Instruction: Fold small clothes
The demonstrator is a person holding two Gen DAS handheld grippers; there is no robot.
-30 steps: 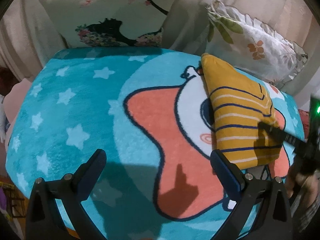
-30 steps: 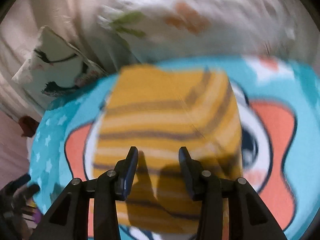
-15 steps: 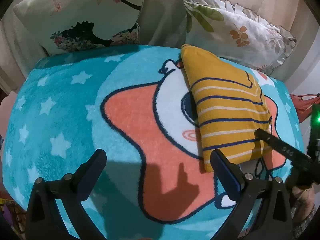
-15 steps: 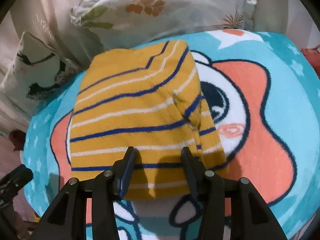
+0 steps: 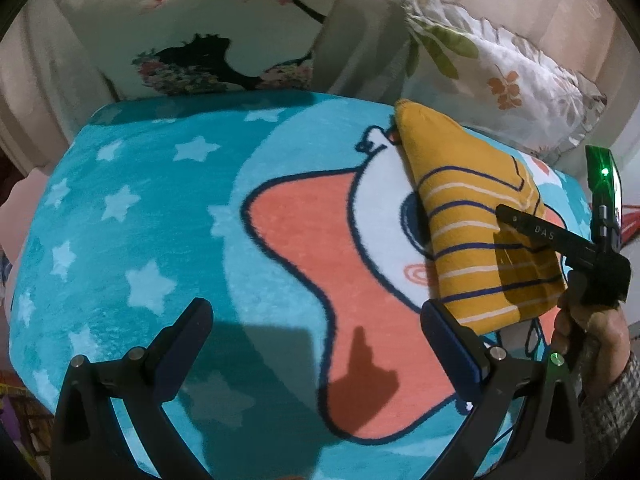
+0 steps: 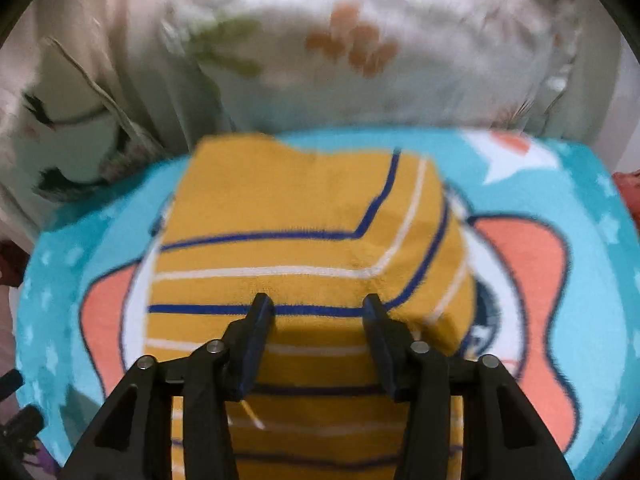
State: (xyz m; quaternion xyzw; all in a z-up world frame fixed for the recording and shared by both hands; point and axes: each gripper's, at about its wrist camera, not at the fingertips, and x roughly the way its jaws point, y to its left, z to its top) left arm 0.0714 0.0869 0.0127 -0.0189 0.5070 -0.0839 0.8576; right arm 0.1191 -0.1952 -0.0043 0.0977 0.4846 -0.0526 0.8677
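A folded yellow garment (image 5: 476,216) with blue and white stripes lies on the right part of a teal cartoon blanket (image 5: 160,216). It fills the middle of the right wrist view (image 6: 304,248). My left gripper (image 5: 316,328) is open and empty, above the blanket's front, left of the garment. My right gripper (image 6: 316,312) is open, its fingers hovering over the garment's near half. It shows from the side in the left wrist view (image 5: 516,220). I cannot tell if its fingers touch the cloth.
A white pillow with a dark figure print (image 5: 200,36) and a floral pillow (image 5: 500,76) lean against a beige backrest behind the blanket. The blanket drops off at its left and front edges. A red item (image 6: 628,188) lies off the right edge.
My right gripper has moved forward over the garment, which now reaches under its fingers. The left gripper's view shifted slightly back and left; it stays open.
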